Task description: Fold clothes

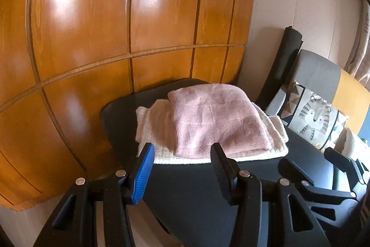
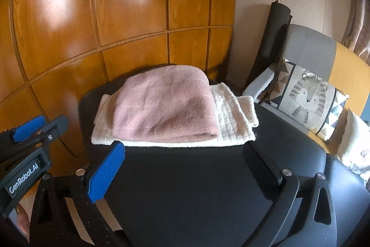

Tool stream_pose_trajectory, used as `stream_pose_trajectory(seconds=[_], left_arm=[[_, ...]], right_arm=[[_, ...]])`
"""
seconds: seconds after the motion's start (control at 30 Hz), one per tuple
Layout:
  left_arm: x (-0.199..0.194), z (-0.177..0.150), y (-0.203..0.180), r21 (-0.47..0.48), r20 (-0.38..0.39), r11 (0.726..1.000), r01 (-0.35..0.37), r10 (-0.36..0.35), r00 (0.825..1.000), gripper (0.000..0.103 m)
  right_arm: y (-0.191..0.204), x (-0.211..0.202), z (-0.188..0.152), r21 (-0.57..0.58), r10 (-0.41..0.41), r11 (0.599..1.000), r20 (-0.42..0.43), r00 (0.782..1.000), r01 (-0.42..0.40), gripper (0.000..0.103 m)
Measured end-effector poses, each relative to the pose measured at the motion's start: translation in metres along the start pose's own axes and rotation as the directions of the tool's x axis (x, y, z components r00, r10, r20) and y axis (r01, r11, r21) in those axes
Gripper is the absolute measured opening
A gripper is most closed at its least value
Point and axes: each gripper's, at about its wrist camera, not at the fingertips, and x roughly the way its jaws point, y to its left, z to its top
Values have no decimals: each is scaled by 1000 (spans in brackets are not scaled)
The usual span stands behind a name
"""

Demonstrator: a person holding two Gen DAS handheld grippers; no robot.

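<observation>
Black table (image 2: pixel 185 177), smooth and dark, with a rounded far corner close to a wooden panelled wall. Lying directly on it at the far end: a folded cream towel (image 2: pixel 231 129), spread flat, its near edge running straight across the surface. Resting on that, a folded pink cloth (image 2: pixel 164 103), leaving cream showing on both sides.

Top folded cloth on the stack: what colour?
Dusty pink cloth, lying on a cream one; clearest in the right wrist view.

A folded pink knit garment (image 2: pixel 165 103) lies on top of a folded cream ribbed garment (image 2: pixel 231 117), stacked at the black bench's (image 2: pixel 189 177) far end.
</observation>
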Motion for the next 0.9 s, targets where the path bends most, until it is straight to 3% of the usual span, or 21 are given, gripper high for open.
stream_pose_trajectory(seconds=[0.13, 0.27, 0.53, 0.7, 0.9], left_arm=[[3, 1, 2, 7, -8, 1000, -23, 23, 1000, 51], [11, 3, 3, 14, -34, 1000, 1, 0, 999, 51], [22, 0, -7, 51, -16, 999, 7, -6, 1000, 50], [26, 0, -5, 12, -15, 1000, 16, -16, 1000, 50], [28, 0, -12, 42, -2, 999, -32, 32, 999, 48]], right_arm=[[7, 10, 4, -1, -15, 1000, -26, 1000, 15, 103], [7, 19, 5, 9, -32, 999, -36, 999, 32, 103], [1, 27, 2, 28, -47, 998, -49, 998, 49, 103], [-2, 31, 0, 33, -52, 998, -58, 997, 54, 103], [-2, 33, -2, 27, -53, 998, -60, 997, 55, 103]])
